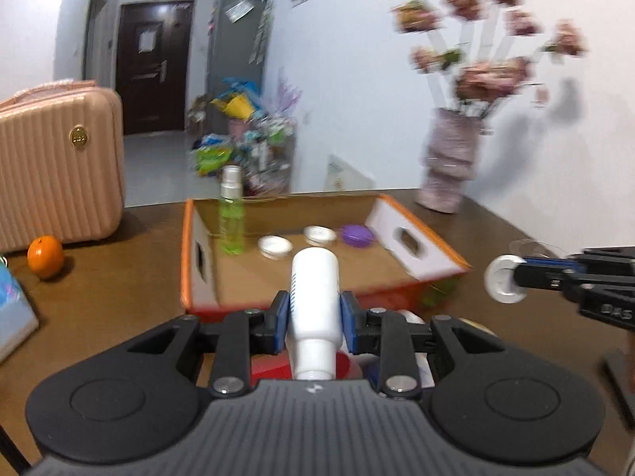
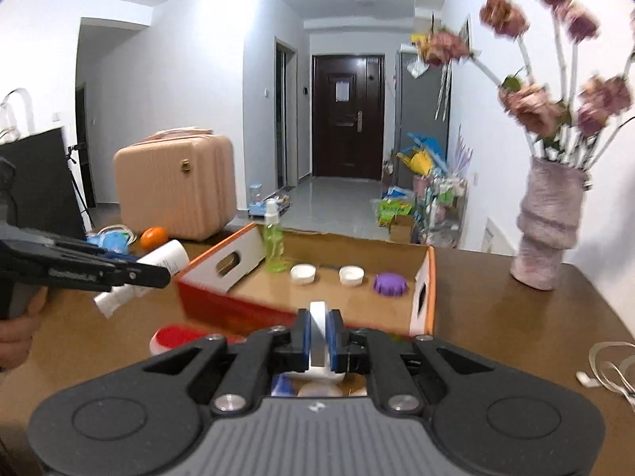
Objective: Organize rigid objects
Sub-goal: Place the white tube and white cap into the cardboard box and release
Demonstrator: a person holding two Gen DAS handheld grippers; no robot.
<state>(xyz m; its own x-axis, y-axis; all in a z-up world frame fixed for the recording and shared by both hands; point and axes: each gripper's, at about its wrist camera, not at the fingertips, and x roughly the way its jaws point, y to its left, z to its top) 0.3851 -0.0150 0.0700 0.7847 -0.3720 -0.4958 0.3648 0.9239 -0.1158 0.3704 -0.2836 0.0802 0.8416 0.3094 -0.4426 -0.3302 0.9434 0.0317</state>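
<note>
My left gripper (image 1: 313,313) is shut on a white bottle (image 1: 314,297), held just before the near wall of an orange-rimmed cardboard box (image 1: 416,254). It also shows in the right wrist view (image 2: 158,273) with the bottle (image 2: 170,256). My right gripper (image 2: 318,337) is shut on a white round lid (image 2: 318,325), held on edge; in the left wrist view it (image 1: 524,277) holds the lid (image 1: 501,283) right of the box. Inside the box (image 2: 238,261) stand a green spray bottle (image 1: 231,218), two white lids (image 1: 274,246) (image 1: 320,235) and a purple lid (image 1: 357,235).
A pink suitcase (image 1: 59,166) and an orange (image 1: 45,257) stand on the brown table at the left. A vase with pink flowers (image 1: 450,166) stands at the back right. A red-and-white item (image 2: 174,339) lies before the box. A white cable (image 2: 611,365) lies at far right.
</note>
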